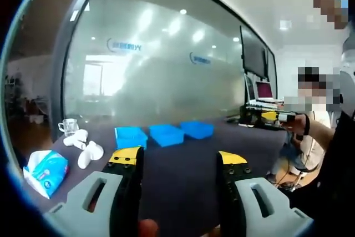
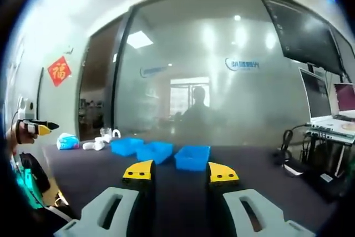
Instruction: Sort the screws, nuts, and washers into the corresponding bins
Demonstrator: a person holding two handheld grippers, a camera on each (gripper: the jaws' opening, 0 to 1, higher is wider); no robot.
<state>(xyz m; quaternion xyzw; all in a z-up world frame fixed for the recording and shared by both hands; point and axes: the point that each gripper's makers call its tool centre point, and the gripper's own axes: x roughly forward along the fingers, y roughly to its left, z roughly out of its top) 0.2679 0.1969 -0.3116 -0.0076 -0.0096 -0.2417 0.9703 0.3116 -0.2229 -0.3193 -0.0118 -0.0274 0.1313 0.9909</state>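
- Three blue bins [image 1: 165, 134] sit in a row on the dark bench [image 1: 188, 176], well beyond the released, empty left tongs [image 1: 178, 159].
- Right tongs [image 2: 181, 173] likewise spread, empty, just short of the bins [image 2: 160, 152].
- Left gripper view has a tissue pack [image 1: 46, 171] close by.

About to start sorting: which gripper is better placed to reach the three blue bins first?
Probably the right gripper: open, with the blue bins just ahead. The left gripper, also open, sees them farther off.

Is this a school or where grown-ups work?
Probably an office or a lab where grown-ups work. A big frosted glass wall with a logo runs behind the dark table, a black screen hangs up high, and open laptops sit at the side. Three blue bins wait on the table.
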